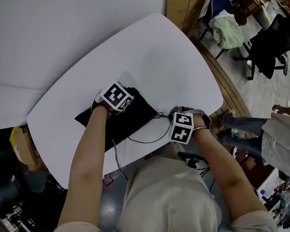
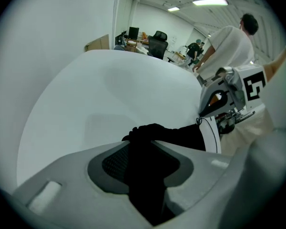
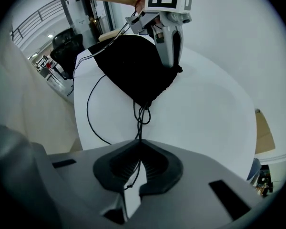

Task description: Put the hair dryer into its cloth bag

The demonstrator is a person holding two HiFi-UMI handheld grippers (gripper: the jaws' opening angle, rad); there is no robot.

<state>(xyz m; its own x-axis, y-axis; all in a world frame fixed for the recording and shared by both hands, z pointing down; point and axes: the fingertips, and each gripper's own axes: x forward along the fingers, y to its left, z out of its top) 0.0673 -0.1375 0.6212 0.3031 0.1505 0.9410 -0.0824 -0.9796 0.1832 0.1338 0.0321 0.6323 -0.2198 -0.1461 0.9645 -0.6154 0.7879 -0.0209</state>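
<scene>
A black cloth bag (image 1: pixel 121 120) lies bulging on the white table (image 1: pixel 150 47); no hair dryer shows outside it. My left gripper (image 1: pixel 117 100) points down at the bag's far corner. In the left gripper view its jaws (image 2: pixel 143 149) stand apart with a fold of the black cloth (image 2: pixel 176 135) between them. The right gripper view shows those fingers (image 3: pixel 170 56) straddling the bag's edge (image 3: pixel 131 66). My right gripper (image 1: pixel 180 117) is at the bag's near end, shut (image 3: pixel 136 168) on the thin black drawstring (image 3: pixel 141 116) that runs out of the bag's mouth.
A long thin black cord (image 1: pixel 150 138) loops over the table in front of the bag and trails off the near edge. Office chairs (image 1: pixel 266 47) and a cardboard panel (image 1: pixel 183 1) stand beyond the table. Another person (image 1: pixel 280 134) stands at the right.
</scene>
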